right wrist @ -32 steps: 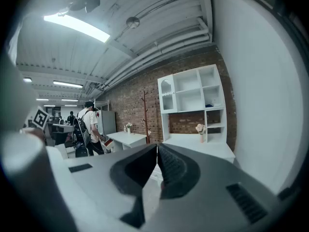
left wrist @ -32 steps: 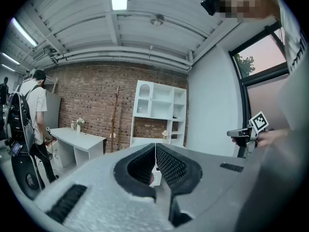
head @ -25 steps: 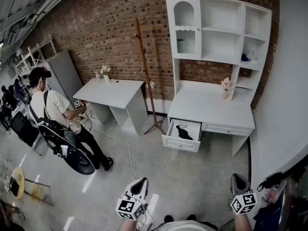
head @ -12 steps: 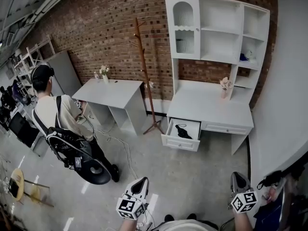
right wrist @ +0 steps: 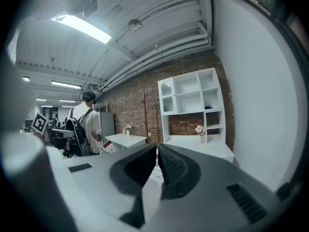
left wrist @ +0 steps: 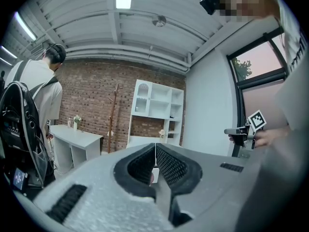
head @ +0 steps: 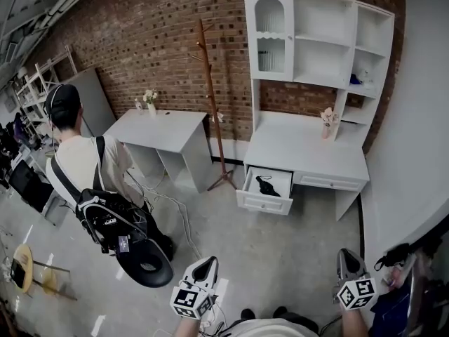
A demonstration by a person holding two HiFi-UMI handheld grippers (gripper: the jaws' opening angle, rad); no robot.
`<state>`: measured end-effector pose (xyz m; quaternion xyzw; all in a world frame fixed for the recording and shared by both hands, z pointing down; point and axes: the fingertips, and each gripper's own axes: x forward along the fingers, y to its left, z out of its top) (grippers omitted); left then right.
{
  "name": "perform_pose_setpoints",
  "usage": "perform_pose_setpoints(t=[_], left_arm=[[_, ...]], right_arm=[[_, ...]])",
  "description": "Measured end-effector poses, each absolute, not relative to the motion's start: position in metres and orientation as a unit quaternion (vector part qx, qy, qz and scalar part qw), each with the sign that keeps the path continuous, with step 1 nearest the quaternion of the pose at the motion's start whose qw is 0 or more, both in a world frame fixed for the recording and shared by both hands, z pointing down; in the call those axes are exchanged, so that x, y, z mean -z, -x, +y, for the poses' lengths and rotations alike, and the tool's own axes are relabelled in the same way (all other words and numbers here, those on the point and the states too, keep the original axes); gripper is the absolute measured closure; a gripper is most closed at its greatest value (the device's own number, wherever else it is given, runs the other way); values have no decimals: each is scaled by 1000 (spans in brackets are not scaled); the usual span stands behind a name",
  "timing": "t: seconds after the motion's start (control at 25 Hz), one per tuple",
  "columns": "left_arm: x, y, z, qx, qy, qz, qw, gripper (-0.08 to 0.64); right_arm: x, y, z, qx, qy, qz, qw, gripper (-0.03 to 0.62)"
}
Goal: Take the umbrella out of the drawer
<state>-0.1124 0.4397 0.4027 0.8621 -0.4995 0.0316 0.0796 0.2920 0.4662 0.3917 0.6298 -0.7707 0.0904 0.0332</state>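
Lettering on the small white tag [head: 123,243] that hangs from the black backpack [head: 109,220] at far left is too small for us to read. A person [head: 81,163] in a pale shirt wears that backpack and stands with their back to us on the grey concrete floor [head: 280,248]. To their right we see a small white table [head: 165,128] against the red brick wall [head: 140,41], with a vase of white flowers [head: 149,102] on its far edge. Next comes a bare wooden coat stand [head: 210,97], and then a white desk [head: 309,153] with a shelved hutch [head: 319,37] on top. A vase of pink flowers [head: 327,123] stands on the desktop. The desk's left drawer [head: 263,201] is pulled open, and the black umbrella [head: 265,186] lies inside it, well apart from both grippers. A plain white wall [head: 414,118] closes the room on the right.

Low in the head view, we hold the left gripper [head: 205,262] and the right gripper [head: 347,257] close to our body. Each cube shows square black-and-white markers. In the left gripper view the jaws are pressed together with nothing between them. The right gripper's jaws are likewise closed and empty.
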Motion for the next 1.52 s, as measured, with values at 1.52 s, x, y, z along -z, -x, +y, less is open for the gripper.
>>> perform_pose_setpoints(t=[1.52], left_arm=[[-421,140,374,-43,-845,-525,95,534]], right_arm=[[-422,-255,368,-116,-594,-795,45,558]])
